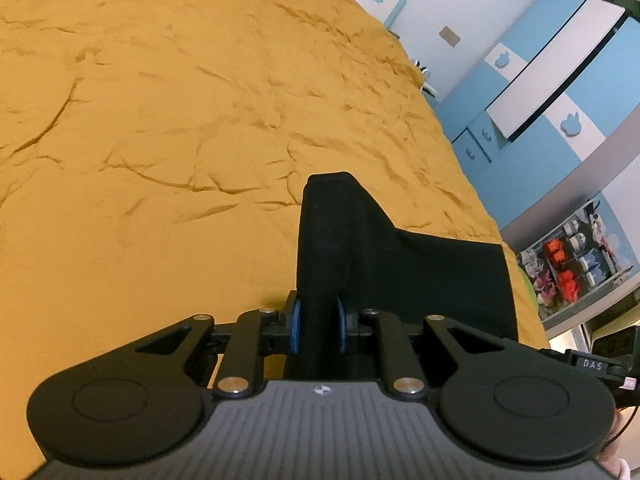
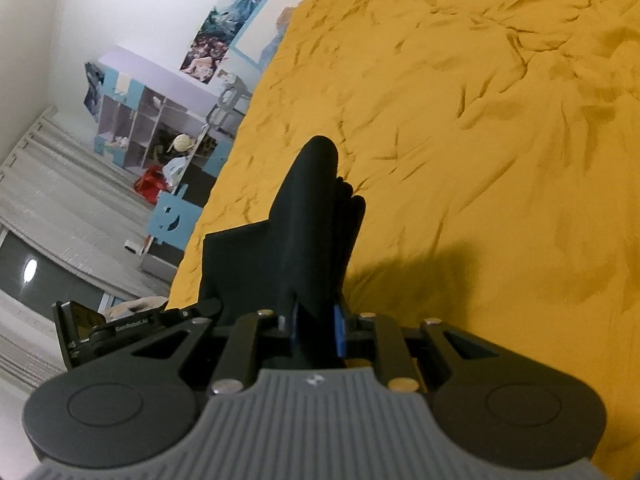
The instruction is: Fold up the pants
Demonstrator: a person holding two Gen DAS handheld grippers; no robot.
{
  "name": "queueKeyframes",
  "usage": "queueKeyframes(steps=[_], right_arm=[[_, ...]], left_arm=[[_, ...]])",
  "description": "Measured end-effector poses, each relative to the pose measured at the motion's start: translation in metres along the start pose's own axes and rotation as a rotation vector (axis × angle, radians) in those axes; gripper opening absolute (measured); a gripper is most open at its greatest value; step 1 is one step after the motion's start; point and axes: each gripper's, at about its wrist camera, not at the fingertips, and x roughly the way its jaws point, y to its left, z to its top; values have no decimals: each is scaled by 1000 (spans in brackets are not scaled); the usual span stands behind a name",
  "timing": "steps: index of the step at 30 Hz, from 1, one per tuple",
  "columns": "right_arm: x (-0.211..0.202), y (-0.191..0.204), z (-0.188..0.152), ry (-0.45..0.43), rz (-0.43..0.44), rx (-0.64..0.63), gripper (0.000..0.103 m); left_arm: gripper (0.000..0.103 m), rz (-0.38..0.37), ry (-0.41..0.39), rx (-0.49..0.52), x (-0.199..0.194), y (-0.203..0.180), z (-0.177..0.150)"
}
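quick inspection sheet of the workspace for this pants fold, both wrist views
surface: mustard bedspread, wrinkled all over, covers the bed
job's things: black pants, part lying on the bedspread, bunched folds standing up between both sets of jaws
clutter: nothing seen on the bedspread
grippers: left gripper shut on the pants; right gripper shut on the pants
cables: thin dark cable at the lower right edge of the left view
surroundings: blue and white wardrobe; open shelf unit with items; red bag on the floor
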Motion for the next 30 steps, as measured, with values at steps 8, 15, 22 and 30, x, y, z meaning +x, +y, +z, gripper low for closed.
queueKeyframes(steps=[8, 15, 22, 30], right_arm=[[39, -41, 7, 40, -119, 8, 12], [55, -65, 0, 74, -142, 17, 11], [38, -35, 14, 26, -245, -169, 25], [70, -15, 53, -69, -282, -256, 9]], left_arm=[[19, 54, 97, 14, 59, 30, -7], [24, 39, 132, -15, 68, 51, -17], [24, 96, 48, 9, 37, 44, 5], [20, 74, 0, 83, 64, 16, 22]])
